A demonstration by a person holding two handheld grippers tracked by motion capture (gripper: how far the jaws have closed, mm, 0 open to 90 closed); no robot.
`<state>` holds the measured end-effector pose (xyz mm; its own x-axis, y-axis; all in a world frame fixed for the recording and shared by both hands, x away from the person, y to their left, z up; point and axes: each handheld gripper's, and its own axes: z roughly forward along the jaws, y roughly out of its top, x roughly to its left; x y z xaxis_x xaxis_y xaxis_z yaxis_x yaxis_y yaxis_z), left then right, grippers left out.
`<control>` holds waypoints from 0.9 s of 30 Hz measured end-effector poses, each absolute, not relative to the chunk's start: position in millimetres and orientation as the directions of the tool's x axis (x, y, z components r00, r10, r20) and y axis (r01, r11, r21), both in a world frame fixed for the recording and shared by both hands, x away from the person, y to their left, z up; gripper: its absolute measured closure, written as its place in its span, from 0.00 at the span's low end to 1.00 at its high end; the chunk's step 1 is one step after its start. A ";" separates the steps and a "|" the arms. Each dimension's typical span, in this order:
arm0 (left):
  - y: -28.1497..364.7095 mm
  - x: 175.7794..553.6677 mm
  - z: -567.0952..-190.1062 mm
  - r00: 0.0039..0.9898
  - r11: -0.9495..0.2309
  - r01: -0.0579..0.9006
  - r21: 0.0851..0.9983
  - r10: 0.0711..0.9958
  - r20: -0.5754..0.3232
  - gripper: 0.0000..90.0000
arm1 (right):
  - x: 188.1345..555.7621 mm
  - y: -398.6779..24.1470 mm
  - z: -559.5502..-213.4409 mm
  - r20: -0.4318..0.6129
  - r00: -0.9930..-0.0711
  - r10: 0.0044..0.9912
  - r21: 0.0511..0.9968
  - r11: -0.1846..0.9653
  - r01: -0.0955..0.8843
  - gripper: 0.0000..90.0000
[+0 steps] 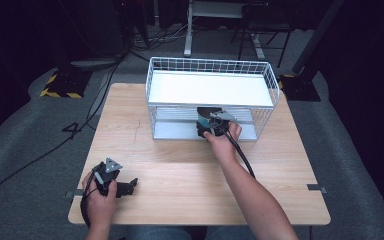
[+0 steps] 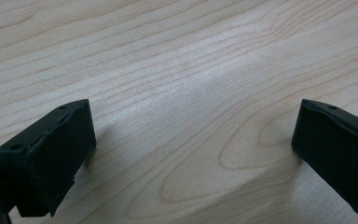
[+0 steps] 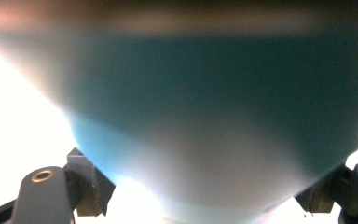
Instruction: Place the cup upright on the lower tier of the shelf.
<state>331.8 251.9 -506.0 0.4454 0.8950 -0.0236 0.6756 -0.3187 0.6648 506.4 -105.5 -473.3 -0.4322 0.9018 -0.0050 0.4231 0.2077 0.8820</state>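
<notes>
High view: wire rack (image 1: 265, 75) around right claw (image 1: 211, 125)

The left hand (image 1: 100, 192) sits at about 7 o'clock on the worktop (image 1: 180, 170), gripping the left tool (image 1: 130, 188), which lies low and points toward 3 o'clock. In the left gripper view its two black jaws stand wide apart, bare wood between them. The right forearm (image 1: 260, 200) reaches from 5 o'clock toward 12 o'clock, the right hand (image 1: 223, 140) wrapped around the right tool (image 1: 211, 125). In the right gripper view its jaws flank a blurred teal shape; whether they clamp it cannot be told.
</notes>
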 end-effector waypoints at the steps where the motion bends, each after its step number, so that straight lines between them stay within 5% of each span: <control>1: 251.9 331.8 -506.0 0.445 -0.319 0.675 0.665 0.895 -0.023 0.00 | 507.5 -105.1 -473.6 -0.004 -0.430 0.903 0.881 0.206 0.425 0.25; 27: 251.9 331.7 -506.0 0.445 -0.319 0.675 0.665 0.895 -0.022 0.00 | 521.9 -102.5 -484.6 0.035 -0.407 0.913 0.861 0.179 0.477 0.23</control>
<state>331.7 251.9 -506.0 0.4448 0.8954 -0.0223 0.6754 -0.3190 0.6649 521.9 -102.5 -484.6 -0.4066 0.9129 0.0348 0.4766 0.1794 0.8606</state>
